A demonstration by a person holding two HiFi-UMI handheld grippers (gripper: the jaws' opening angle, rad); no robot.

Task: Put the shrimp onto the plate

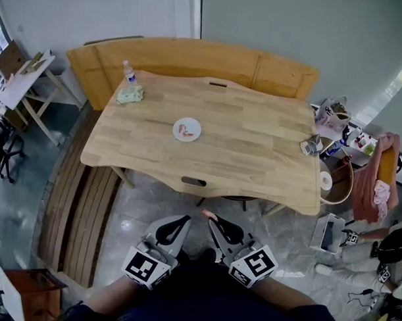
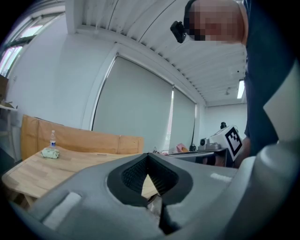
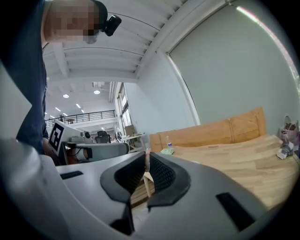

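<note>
Fingers (image 3: 161, 176) of the right gripper (image 3: 146, 155) nip a thin, pale shrimp (image 3: 147, 179), well apart from the plate (image 1: 194, 124) on the tabletop (image 1: 253, 141); the left gripper (image 2: 149, 155) is closed, empty. Soft, light, slippery: a gentle mid-body pinch likely suits.

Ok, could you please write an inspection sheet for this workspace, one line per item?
Surface: pale wooden table, mostly bare.
Job's things: round white plate carrying a pink shrimp; thin pinkish shrimp in the right gripper.
Clutter: clear plastic bottle, green cloth, small grey item.
Grippers: left gripper shut, empty; right shut on its shrimp; both short of the table.
Cables: nothing seen.
Surroundings: wooden bench, floor clutter at right.
</note>
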